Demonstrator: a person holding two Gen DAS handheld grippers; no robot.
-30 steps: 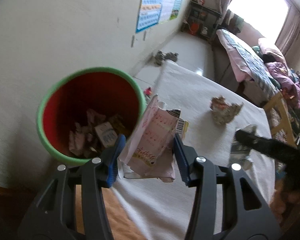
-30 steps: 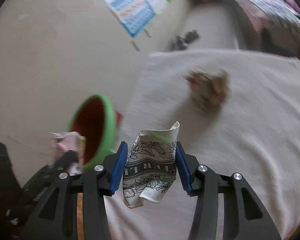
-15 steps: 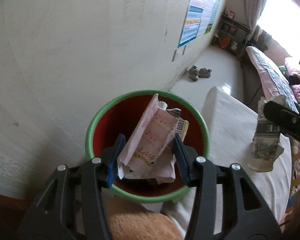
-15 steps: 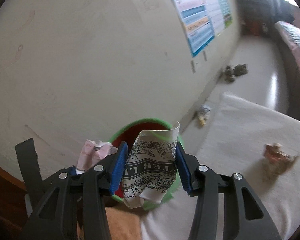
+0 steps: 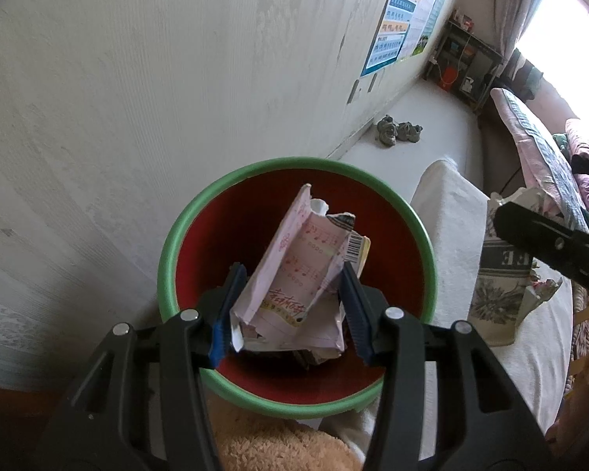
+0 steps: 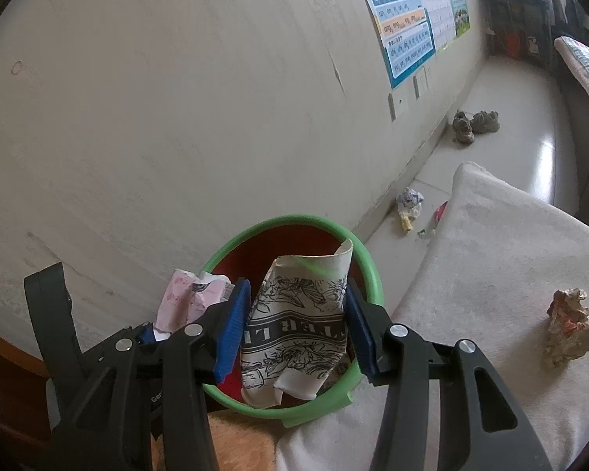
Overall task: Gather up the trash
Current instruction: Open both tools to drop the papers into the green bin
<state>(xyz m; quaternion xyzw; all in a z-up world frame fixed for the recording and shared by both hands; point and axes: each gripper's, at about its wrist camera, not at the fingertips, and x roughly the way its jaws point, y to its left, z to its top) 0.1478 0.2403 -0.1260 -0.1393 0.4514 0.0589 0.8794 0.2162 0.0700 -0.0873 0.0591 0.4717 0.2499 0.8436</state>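
A green-rimmed bin with a red inside (image 5: 184, 235) stands against the wall beside the cloth-covered table. My left gripper (image 5: 290, 306) is shut on a torn pink wrapper (image 5: 294, 274) and holds it over the bin's mouth. My right gripper (image 6: 298, 325) is shut on a crushed black-and-white paper cup (image 6: 298, 322), over the bin's rim (image 6: 369, 271). The cup also shows at the right of the left wrist view (image 5: 498, 274), and the pink wrapper in the right wrist view (image 6: 184, 298). A crumpled wrapper (image 6: 569, 325) lies on the table.
The white cloth-covered table (image 6: 491, 255) is to the right of the bin. Small scraps of litter (image 6: 410, 208) lie on the floor by the wall. A pair of shoes (image 5: 396, 131) sits farther along the floor. An orange furry surface (image 5: 275, 443) is below the bin.
Both grippers have swung left from over the table to over the bin, each still holding its piece of trash. In the last half second they came closer to the bin.
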